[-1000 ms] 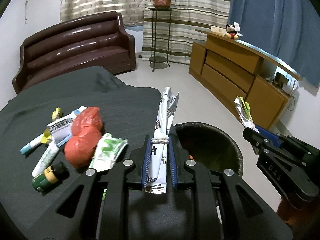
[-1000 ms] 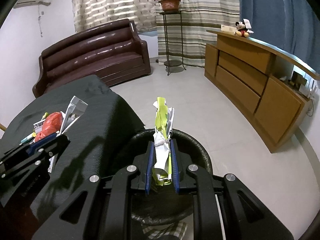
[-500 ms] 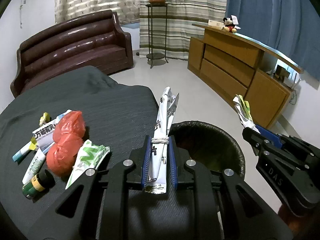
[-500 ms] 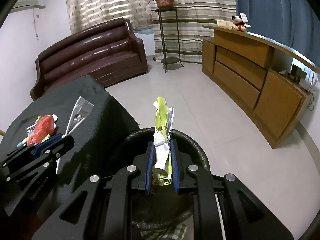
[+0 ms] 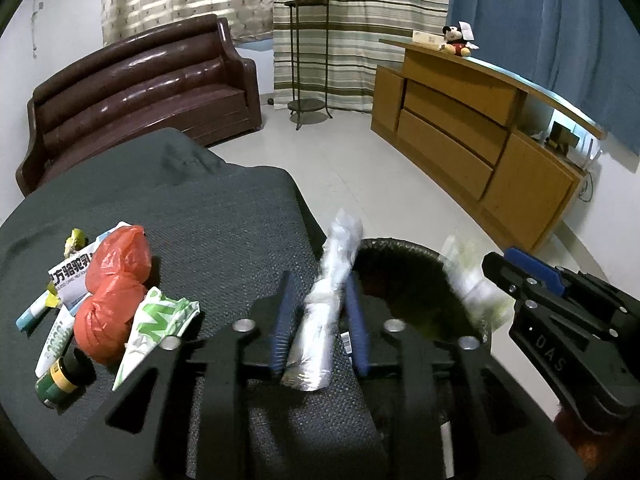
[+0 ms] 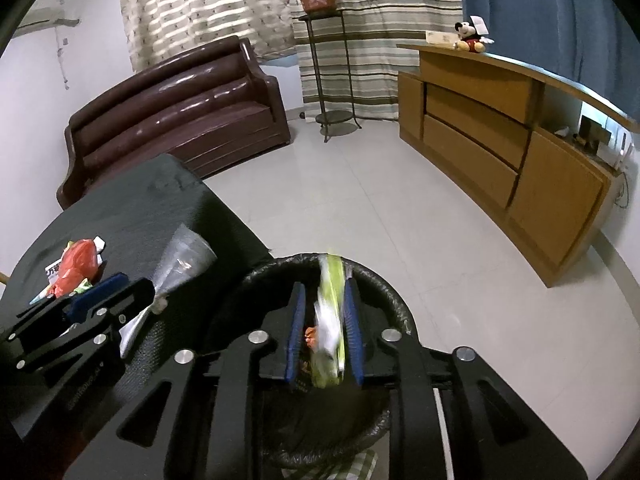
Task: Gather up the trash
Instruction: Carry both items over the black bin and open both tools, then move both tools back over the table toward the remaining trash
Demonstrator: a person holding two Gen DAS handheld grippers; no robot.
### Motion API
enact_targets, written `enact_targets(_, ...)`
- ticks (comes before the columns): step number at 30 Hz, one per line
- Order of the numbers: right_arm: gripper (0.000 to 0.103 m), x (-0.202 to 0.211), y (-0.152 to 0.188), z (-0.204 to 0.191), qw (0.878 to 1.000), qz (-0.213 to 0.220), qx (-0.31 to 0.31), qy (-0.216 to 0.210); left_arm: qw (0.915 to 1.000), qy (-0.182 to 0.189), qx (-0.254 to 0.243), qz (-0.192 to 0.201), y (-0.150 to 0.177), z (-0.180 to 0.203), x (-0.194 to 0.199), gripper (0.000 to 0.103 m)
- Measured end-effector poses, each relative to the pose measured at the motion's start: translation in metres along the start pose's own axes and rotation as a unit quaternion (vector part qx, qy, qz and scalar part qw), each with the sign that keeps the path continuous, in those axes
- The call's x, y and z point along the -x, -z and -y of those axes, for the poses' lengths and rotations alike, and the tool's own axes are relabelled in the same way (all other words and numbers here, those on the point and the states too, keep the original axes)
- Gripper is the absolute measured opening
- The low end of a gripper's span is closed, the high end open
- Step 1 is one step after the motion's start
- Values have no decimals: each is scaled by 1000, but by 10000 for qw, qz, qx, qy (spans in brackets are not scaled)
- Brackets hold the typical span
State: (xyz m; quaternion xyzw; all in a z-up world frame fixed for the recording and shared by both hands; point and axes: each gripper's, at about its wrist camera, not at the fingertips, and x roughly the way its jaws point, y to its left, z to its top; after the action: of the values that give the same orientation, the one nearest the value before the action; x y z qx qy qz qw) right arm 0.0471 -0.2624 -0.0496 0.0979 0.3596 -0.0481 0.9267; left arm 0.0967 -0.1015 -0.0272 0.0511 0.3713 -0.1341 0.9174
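My left gripper [image 5: 319,280] hangs over the table edge by the black-lined trash bin [image 5: 400,246]. Its jaws are opening, and a blurred white wrapper [image 5: 326,308] slips loose between the blue pads. Over the bin [image 6: 264,276], my right gripper [image 6: 325,308] is opening too, with a blurred green-and-white wrapper [image 6: 330,320] dropping between its pads. Each gripper shows in the other's view: the right gripper [image 5: 496,268] with its wrapper [image 5: 476,288], the left gripper [image 6: 136,292] with its wrapper [image 6: 180,264].
A pile lies on the black-clothed table [image 5: 200,216]: a red plastic bag [image 5: 112,292], a green-and-white wrapper [image 5: 156,320], a small bottle [image 5: 56,380], tubes and a card. Beyond stand a brown sofa [image 5: 140,88], a plant stand [image 5: 308,60] and a wooden cabinet [image 5: 460,120].
Both pairs of jaws, shut on their wrappers before, have parted. Both wrappers now blur and slide downward. The left gripper shifted a little toward the bin early on.
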Motion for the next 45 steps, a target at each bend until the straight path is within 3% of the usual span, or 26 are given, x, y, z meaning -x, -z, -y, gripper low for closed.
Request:
enact_targets(5,25,0,-1,1,10000,6,-39,20,10000,-14,33,52,0,0,1,42)
enact_targets(16,40,4,-3,0,9999,79,-29,75,9996,-89,71,251,0,-11,16,61)
enact_targets(24,47,10,-3,-14,9999,92,63,0,9990,-270,206,290,7,-36,34,68)
enact_targets(45,47,21,9,-111,9944,-44,847,-638,9882,-1245,853,275,48,-155,83,71)
